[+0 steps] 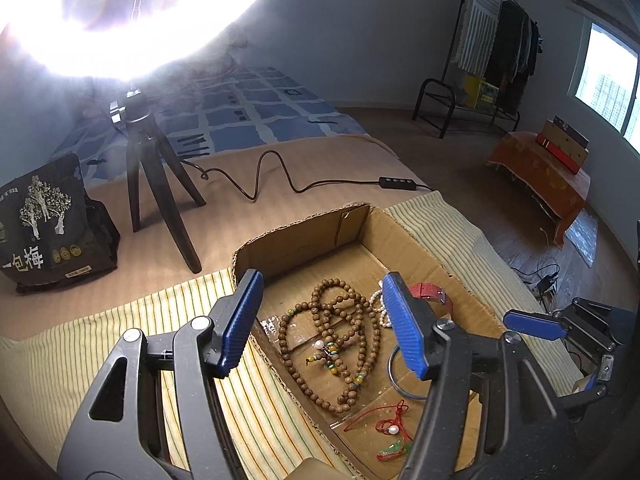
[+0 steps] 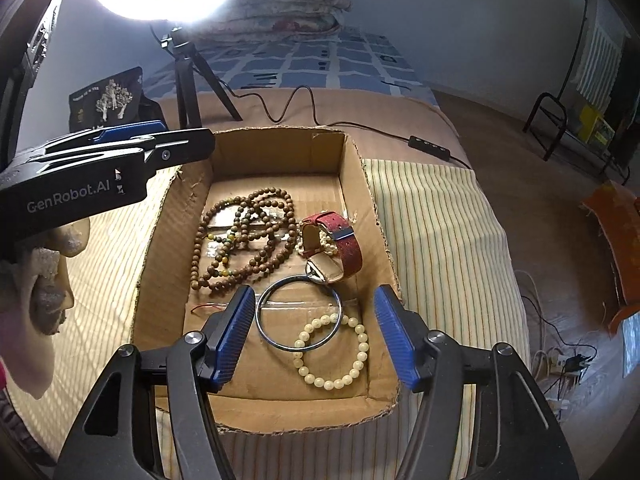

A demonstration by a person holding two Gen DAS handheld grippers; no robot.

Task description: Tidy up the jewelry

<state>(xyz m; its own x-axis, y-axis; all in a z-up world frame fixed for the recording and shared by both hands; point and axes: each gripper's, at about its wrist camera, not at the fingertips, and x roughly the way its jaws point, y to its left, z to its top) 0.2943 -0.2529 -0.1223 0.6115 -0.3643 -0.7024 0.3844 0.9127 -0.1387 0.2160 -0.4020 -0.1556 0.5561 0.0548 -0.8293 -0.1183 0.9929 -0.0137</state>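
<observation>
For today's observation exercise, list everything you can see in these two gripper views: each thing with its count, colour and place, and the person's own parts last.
cardboard box: one, brown, open-topped, on the striped cloth
wooden bead strand: one long, brown, heaped at the box's far left
watch: one, red strap, right side of box
metal bangle: one, silver, box middle
pearl bracelet: one, cream, near right, overlapping the bangle
red cord: one, with white bead and green charm, near corner
striped cloth: one, cream-green, under box
ring light tripod: one, black, behind box
snack bag: one, black, far left
left gripper: blue pads, open above box
right gripper: blue pads, open above bangle

Ring light [image 1: 132,12] glare blows out top; fisheye edges curve.
</observation>
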